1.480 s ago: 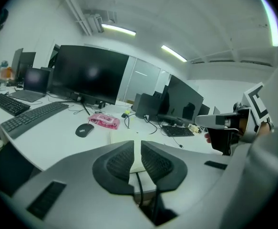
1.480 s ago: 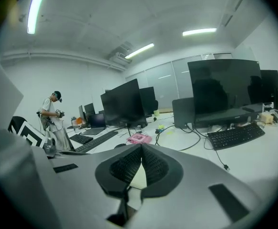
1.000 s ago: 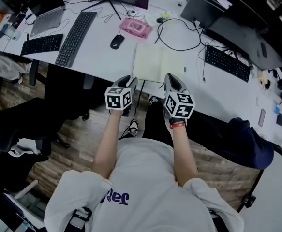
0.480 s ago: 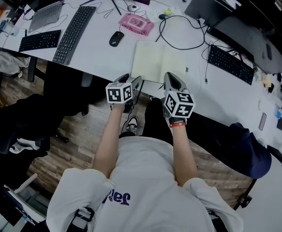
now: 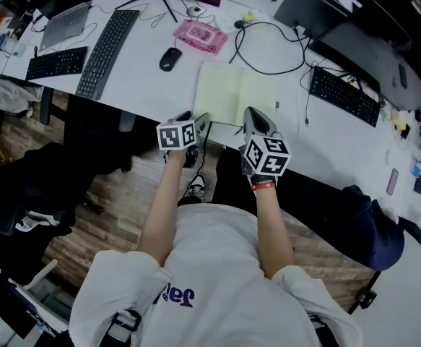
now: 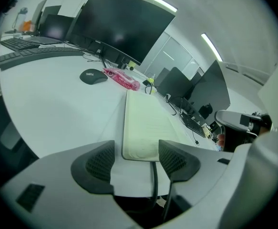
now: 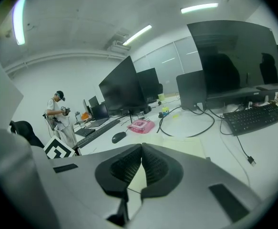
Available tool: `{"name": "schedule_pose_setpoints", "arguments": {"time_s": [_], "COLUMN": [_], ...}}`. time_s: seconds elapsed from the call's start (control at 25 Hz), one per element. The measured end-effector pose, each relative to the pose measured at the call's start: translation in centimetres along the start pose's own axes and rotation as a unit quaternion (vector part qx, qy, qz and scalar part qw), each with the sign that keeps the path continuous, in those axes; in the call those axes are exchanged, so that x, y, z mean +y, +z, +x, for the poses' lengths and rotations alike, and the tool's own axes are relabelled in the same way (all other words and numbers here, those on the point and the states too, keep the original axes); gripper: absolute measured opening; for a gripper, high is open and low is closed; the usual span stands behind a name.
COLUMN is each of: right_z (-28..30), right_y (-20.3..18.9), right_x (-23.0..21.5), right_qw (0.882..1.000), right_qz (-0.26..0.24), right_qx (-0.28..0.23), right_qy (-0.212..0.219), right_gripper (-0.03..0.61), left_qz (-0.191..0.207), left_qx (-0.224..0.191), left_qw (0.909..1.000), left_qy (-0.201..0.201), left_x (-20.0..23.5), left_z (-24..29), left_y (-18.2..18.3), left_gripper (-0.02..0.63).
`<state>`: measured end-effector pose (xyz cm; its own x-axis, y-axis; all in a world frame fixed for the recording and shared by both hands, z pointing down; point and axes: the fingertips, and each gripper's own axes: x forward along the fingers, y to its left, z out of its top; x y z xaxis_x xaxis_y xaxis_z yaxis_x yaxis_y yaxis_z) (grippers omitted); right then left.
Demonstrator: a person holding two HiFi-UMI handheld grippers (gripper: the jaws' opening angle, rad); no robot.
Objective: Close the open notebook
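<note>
Cream pages face upward: the open notebook lies flat on the white desk, both leaves spread, with its near edge close to the desk's front edge. Just before its near left corner hovers the left hand-held gripper. Its jaws have just been opening and now stand wide apart, with nothing between the pads; the notebook's edge shows beyond them. The right hand-held gripper is at the notebook's near right edge, jaws pressed together on nothing; whether it touches the page cannot be told. Farther back lie a black mouse, a pink packet whose contents cannot be made out, and a looped black cable. A long black keyboard lies well to the left.
</note>
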<state>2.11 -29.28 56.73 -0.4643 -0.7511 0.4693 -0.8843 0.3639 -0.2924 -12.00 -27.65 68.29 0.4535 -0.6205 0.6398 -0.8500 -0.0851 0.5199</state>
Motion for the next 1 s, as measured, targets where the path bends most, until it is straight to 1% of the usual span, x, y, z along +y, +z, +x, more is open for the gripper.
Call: {"name": "schedule_pose_setpoints", "arguments": {"time_s": [0.16, 0.32, 0.44, 0.52, 0.76, 1.0], "right_z": [0.2, 0.0, -0.1, -0.2, -0.7, -1.0], "right_y": [0.0, 0.1, 0.1, 0.0, -0.3, 0.0], "right_x": [-0.4, -0.9, -1.2, -1.4, -2.2, -1.8], "right_qw": [1.0, 1.0, 1.0, 1.0, 0.999, 0.999], "right_qz": [0.008, 0.02, 0.024, 0.026, 0.037, 0.04], "right_qx": [0.001, -0.002, -0.004, -0.004, -0.006, -0.011], "right_qy": [-0.001, -0.006, -0.009, -0.011, -0.019, -0.018], "right_gripper": [0.002, 0.002, 0.002, 0.002, 0.002, 0.002], "left_qz": [-0.01, -0.004, 0.005, 0.009, 0.003, 0.005], "left_qx": [0.001, 0.011, 0.018, 0.019, 0.019, 0.01], "left_qw": [0.9999, 0.9997, 0.9995, 0.9993, 0.9996, 0.9998], "left_qy": [0.014, 0.019, 0.026, 0.032, 0.022, 0.016], "left_x": [0.5, 0.5, 0.3, 0.4, 0.3, 0.0], "left_z": [0.2, 0.3, 0.5, 0.6, 0.4, -0.2], "left_y": [0.1, 0.0, -0.4, -0.5, -0.2, 0.3], "left_gripper": [0.275, 0.268, 0.215, 0.202, 0.16, 0.137]}}
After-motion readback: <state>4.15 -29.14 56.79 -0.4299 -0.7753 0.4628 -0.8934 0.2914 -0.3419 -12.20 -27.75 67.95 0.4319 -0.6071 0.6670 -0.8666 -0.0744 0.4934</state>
